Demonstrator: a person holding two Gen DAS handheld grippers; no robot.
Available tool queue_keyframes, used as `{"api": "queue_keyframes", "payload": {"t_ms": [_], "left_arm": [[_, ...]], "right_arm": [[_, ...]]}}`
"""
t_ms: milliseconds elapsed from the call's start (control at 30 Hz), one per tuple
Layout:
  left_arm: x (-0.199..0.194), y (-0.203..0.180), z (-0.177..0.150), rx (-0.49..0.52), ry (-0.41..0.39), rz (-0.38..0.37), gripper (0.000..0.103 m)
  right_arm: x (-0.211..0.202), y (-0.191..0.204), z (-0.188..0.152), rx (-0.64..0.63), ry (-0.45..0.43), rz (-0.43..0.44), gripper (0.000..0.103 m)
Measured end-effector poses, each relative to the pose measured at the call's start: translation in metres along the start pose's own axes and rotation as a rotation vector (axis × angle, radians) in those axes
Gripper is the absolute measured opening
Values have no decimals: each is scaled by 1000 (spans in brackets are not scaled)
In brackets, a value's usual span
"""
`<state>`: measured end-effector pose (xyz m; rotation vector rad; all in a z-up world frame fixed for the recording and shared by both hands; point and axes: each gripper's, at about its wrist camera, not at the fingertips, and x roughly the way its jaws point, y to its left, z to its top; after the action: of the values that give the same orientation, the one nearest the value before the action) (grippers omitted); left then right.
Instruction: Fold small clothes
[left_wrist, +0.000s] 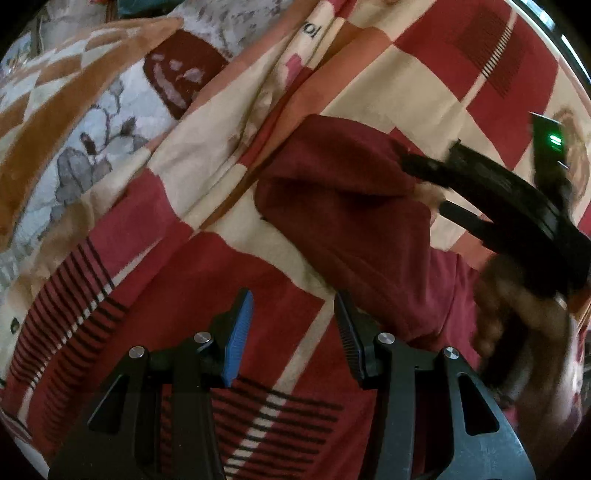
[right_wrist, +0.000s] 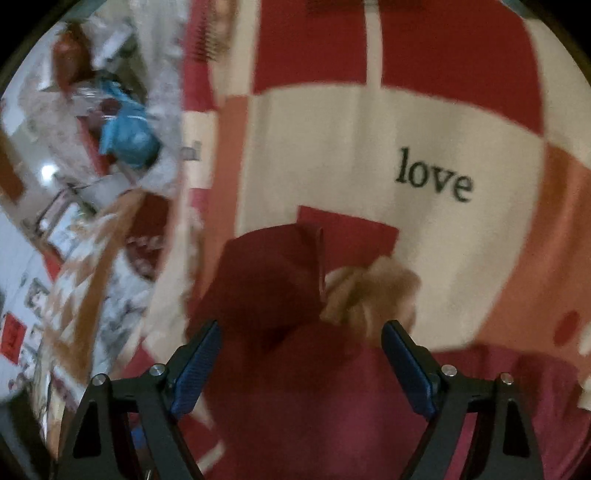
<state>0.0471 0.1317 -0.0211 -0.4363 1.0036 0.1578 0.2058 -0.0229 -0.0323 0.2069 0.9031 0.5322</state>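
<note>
Bedsheet (right_wrist: 369, 155) prints "love" at 1 o'clock. Maroon garment (right_wrist: 266, 280) lies at centre, folded. Right gripper (right_wrist: 301, 369) spread, empty, above it; left gripper (left_wrist: 293, 332) jaws apart, empty, garment (left_wrist: 351, 192) at 2 o'clock.

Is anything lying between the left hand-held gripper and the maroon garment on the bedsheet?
Nothing visible. The left hand-held gripper hangs open just beside the maroon garment, with only bare checked bedsheet between them. The right hand-held gripper reaches in at the garment's far edge, not in between.
</note>
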Motion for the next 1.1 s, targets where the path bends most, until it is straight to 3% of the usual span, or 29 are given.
{"api": "queue_keyframes", "payload": {"t_ms": [67,133,233,267,400,533,633,733,967,1100], "left_arm": [[1,2,0,-5,4,1,45],[2,5,2,-9,-1,7,45],[2,8,4,-21,-13,28,45],[2,9,4,-25,-17,30,45],[-2,9,2,-14,-33,41,45],[1,4,-2,12,-31,59,45],[5,0,-7,30,-20,62,45],[4,-8,-13,65,-28,64,45],[0,-38,-28,163,-40,33,45],[5,-44,-32,181,-23,36,45]], "right_arm": [[20,2,9,19,9,31,81],[35,7,14,11,33,37,44],[33,11,15,16,29,7,14],[24,12,15,18,13,21,10],[-55,10,5,0,-90,104,9],[-141,-5,-14,-5,-178,132,9],[-200,-26,-39,-1,-231,116,9],[-248,-63,-77,18,-257,39,9],[-267,-170,-139,198,-180,-228,8],[-241,-191,-160,331,-94,-84,9]]}}
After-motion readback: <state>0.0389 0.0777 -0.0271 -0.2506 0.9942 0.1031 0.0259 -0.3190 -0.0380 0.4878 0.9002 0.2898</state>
